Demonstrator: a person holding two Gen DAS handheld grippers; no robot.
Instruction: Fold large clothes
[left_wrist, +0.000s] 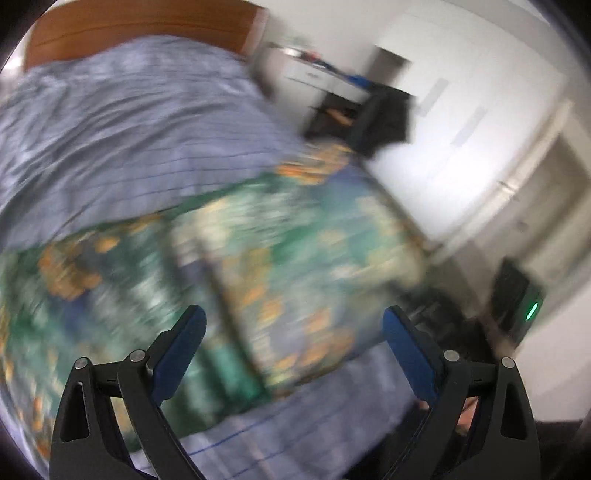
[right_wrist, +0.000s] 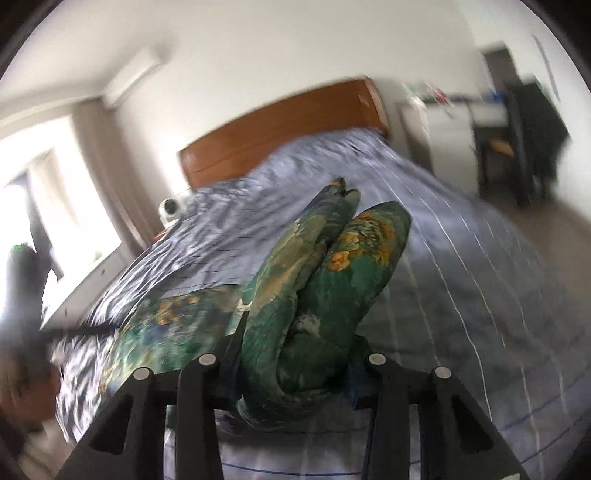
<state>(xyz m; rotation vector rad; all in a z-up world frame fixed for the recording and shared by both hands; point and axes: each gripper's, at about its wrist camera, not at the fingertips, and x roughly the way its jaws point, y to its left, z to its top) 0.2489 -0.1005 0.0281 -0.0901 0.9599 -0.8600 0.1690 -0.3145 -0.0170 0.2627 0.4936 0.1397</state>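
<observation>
Left wrist view shows our left claw (left_wrist: 293, 325) spread wide, its blue-padded fingers (left_wrist: 404, 341) well apart and holding nothing. Beyond them the green patterned garment (left_wrist: 229, 258), printed with orange and pale patches, lies spread on the bed over a grey-blue striped bedspread (left_wrist: 129, 122). One part of the garment looks folded over the rest, forming a raised panel with a straight edge, though heavy blur keeps us from reading the layers clearly. The wooden headboard (left_wrist: 122, 26) rises at the far end of the bed. To the right of the bed stand a white cabinet (left_wrist: 314, 74) and a dark desk with a black chair (left_wrist: 384, 118), and a dark device with a green light (left_wrist: 532, 310) sits near the wall.

From the right wrist view, our right claw (right_wrist: 295, 363) is pinching a thick bunch of the same green garment (right_wrist: 321, 288). The cloth rises in rolled folds from between the fingers, which are mostly hidden by it, and another part trails down to the left onto the bedspread (right_wrist: 461, 266). The headboard (right_wrist: 280, 133) sits behind, a small white round object (right_wrist: 170, 208) rests near the bed's far left corner, and a bright window with curtains (right_wrist: 55, 206) fills the left. A wall-mounted air conditioner (right_wrist: 135, 75) hangs high on the wall.
</observation>
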